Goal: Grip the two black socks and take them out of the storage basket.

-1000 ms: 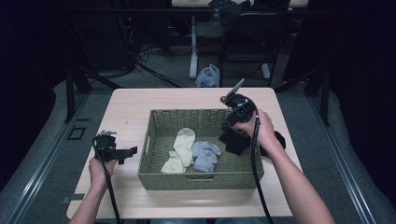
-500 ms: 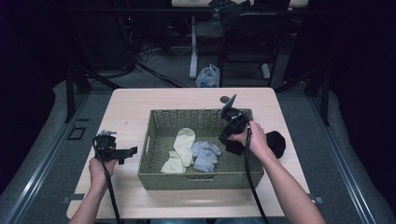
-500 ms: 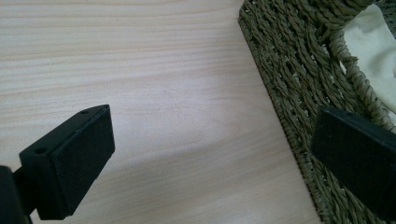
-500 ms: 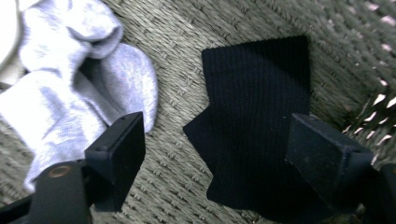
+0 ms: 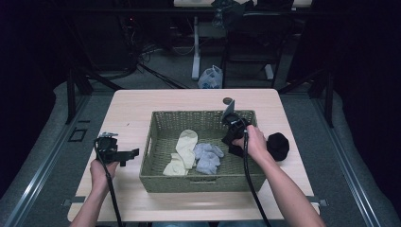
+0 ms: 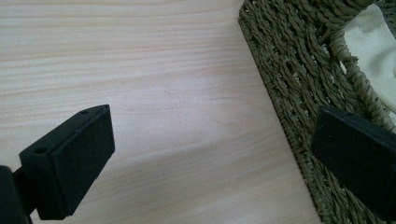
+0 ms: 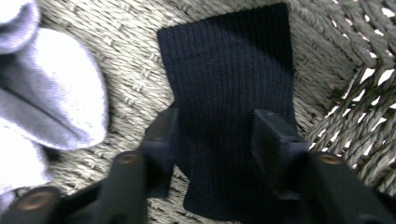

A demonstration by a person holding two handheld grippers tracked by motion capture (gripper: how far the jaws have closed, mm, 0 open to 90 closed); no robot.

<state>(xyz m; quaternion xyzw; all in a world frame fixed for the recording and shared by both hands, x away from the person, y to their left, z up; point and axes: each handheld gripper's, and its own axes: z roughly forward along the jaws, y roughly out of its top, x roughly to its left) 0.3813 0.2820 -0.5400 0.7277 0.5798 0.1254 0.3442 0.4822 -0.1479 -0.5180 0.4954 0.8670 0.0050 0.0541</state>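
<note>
A woven basket (image 5: 158, 168) stands mid-table and holds a cream sock (image 5: 183, 147), pale blue-grey socks (image 5: 207, 156) and a black sock (image 5: 235, 150). My right gripper (image 5: 232, 142) reaches down inside the basket's right end. In the right gripper view it (image 7: 215, 135) stands open, its jaws either side of the black sock (image 7: 229, 70), which lies flat on the basket floor (image 7: 140, 70) beside a blue-grey sock (image 7: 56, 93). My left gripper (image 5: 128, 156) rests open over the table, left of the basket. Between its jaws (image 6: 210, 154) there is only bare wood.
A second black sock (image 5: 278, 145) lies bunched on the table just right of the basket. The left gripper view has the basket's wall (image 6: 299, 79) and a bit of cream sock (image 6: 373, 56) at its right. A small round mark (image 5: 228, 100) lies behind the basket.
My right gripper has moved left from beside the basket's right edge down into the basket with a black sock. The left gripper has stayed put.
</note>
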